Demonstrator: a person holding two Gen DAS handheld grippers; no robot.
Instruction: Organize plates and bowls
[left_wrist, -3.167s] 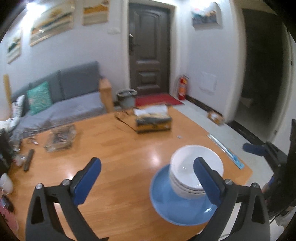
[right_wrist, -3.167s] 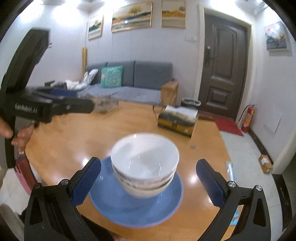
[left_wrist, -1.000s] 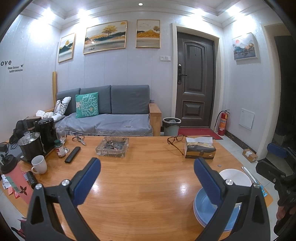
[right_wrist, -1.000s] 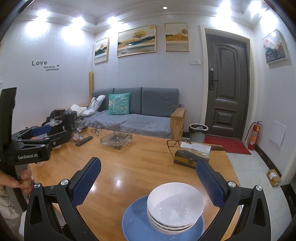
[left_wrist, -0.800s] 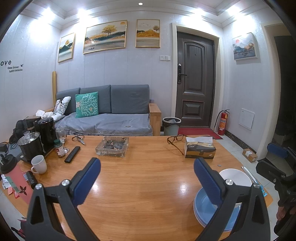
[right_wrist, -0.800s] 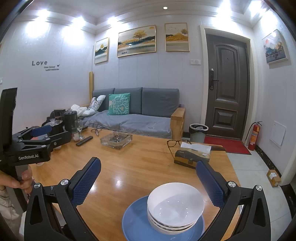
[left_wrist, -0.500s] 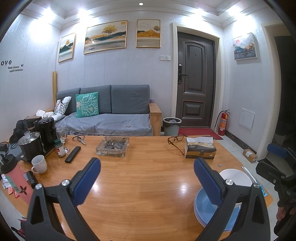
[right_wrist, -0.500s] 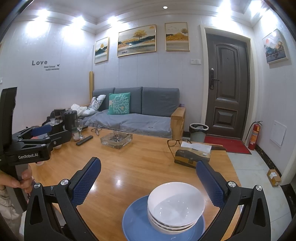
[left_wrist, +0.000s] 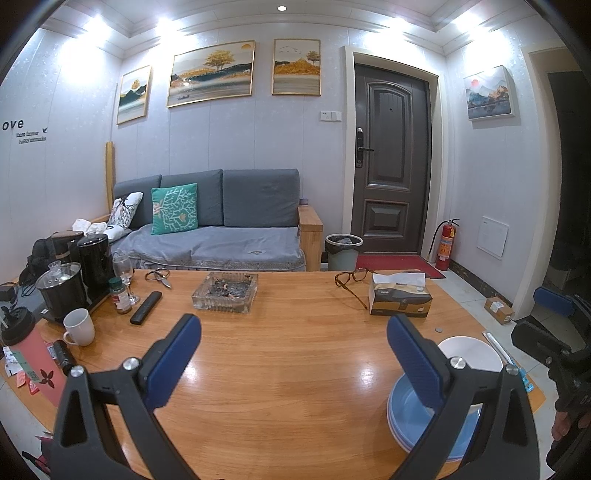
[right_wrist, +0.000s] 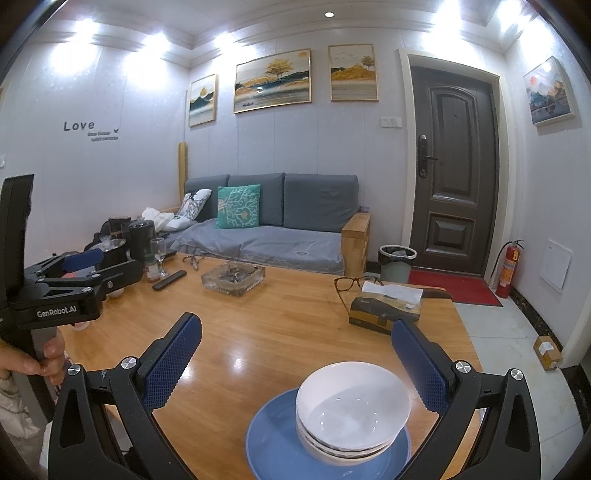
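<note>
A stack of white bowls sits on stacked blue plates near the table's front right corner. The bowls and plates also show low at the right in the left wrist view. My right gripper is open and empty, held just above and behind the bowls. My left gripper is open and empty over the table's middle, left of the stack. The left gripper's body shows at the left of the right wrist view.
On the wooden table stand a glass ashtray, a tissue box, glasses, a remote, a white mug, a wine glass and kettles. A sofa stands behind it.
Since 3.2 s ago both grippers have pulled back and tilted up from the bowl stack. Over the last second nothing has visibly moved.
</note>
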